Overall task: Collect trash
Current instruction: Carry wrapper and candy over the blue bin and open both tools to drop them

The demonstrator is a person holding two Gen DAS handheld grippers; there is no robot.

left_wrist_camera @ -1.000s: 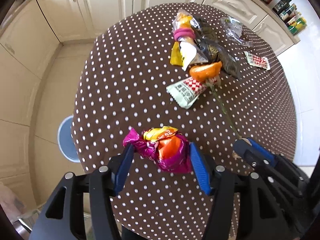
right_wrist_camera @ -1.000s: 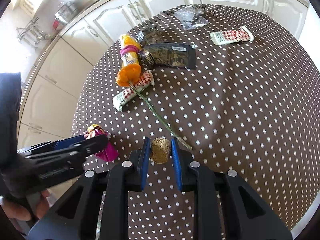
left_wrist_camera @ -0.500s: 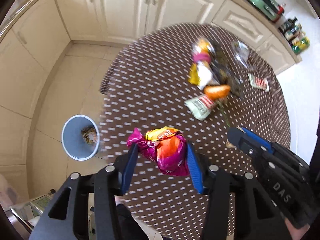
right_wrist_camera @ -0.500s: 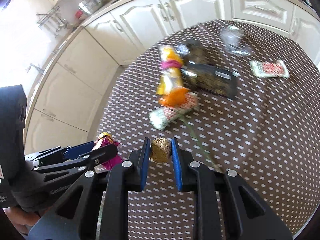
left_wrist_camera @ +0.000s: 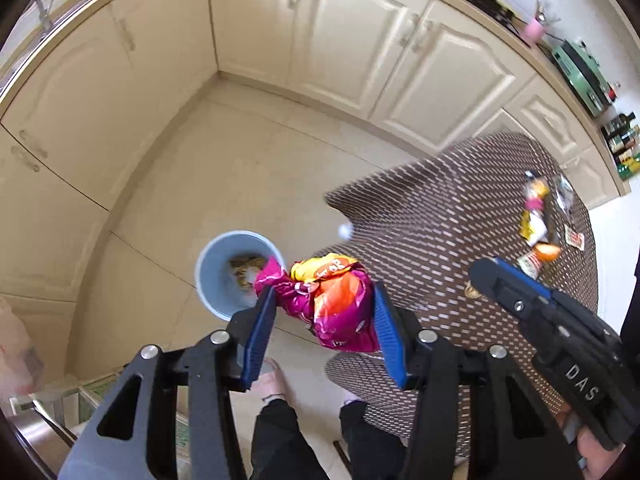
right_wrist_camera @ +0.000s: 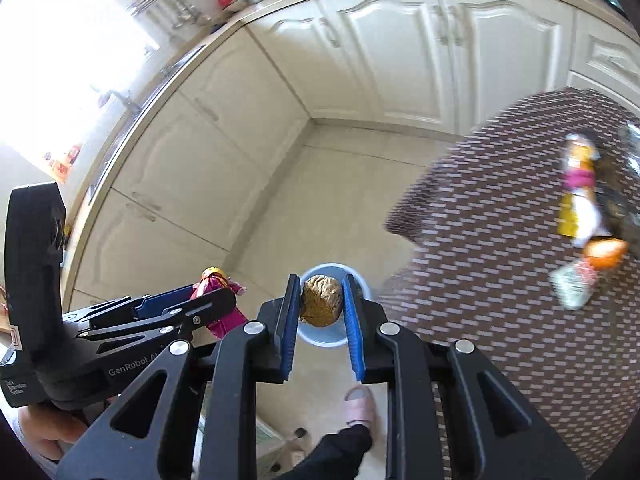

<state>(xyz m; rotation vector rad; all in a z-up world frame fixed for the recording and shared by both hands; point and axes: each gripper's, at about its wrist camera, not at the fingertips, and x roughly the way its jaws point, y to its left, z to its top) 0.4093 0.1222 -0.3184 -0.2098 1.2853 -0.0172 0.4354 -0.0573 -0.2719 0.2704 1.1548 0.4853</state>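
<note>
- Left wrist view: left gripper (left_wrist_camera: 324,312) clamps a crumpled pink wrapper (left_wrist_camera: 332,304) beside the blue bin (left_wrist_camera: 208,280).
- Right gripper (right_wrist_camera: 320,304) pinches a brown ball (right_wrist_camera: 320,300) above the bin; each load should be centred over the opening before release.

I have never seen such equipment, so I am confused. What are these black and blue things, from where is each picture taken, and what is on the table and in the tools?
There is no robot here. A person holds a hand-operated tool in each hand, and each tool carries a camera that looks forward along its two blue fingers. So one picture comes from the left tool, the other from the right tool, and each view also shows the other tool at its edge.

The left tool grips a crumpled pink and orange snack bag. The right tool grips a small brown crumpled ball. Both are near or above a light blue bin that stands on the floor and already has some trash inside.

On the dotted brown table more wrappers remain, blurred by motion. The person's legs and slippers show below.
</note>
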